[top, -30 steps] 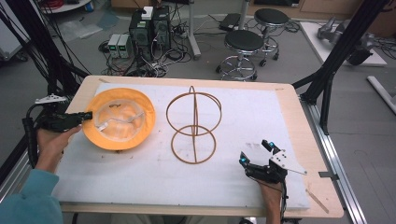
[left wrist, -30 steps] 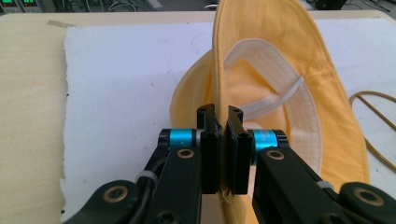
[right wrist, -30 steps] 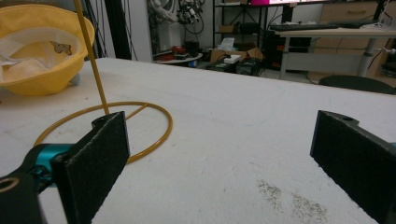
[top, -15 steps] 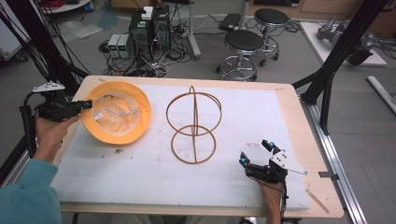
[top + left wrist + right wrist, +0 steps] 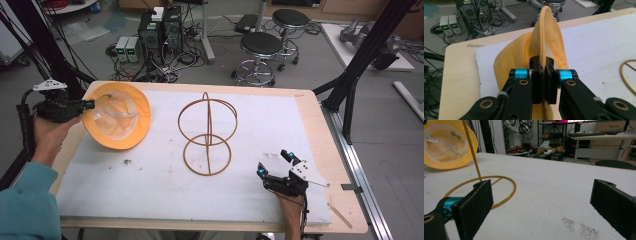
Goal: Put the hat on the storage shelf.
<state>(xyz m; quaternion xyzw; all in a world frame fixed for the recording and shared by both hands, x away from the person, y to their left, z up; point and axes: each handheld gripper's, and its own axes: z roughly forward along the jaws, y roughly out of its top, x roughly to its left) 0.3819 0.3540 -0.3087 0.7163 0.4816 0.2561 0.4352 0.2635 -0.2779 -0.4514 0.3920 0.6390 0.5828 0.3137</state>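
Note:
A yellow bucket hat (image 5: 117, 120) with a pale lining is tipped up at the table's far left, its opening facing the camera. My left gripper (image 5: 91, 104) is shut on the hat's brim, and in the left gripper view the yellow cloth (image 5: 549, 40) rises pinched between the jaws of that gripper (image 5: 543, 75). A brown wire hat stand (image 5: 207, 134), made of a flat ring and upright hoops, stands in the middle of the white mat. My right gripper (image 5: 274, 162) rests open near the front right, nothing between its pads (image 5: 477, 202). The stand's ring (image 5: 499, 192) lies ahead of it.
A white foam mat (image 5: 280, 125) covers most of the wooden table (image 5: 312, 107). Dark specks lie on the mat (image 5: 574, 225) near the right gripper. Stools, cables and electronics boxes stand on the floor beyond the far edge. Black frame legs flank both sides of the table.
My left gripper has lifted the hat by its brim and drawn it left, tipping it from lying flat to standing on edge. The right gripper has stayed put.

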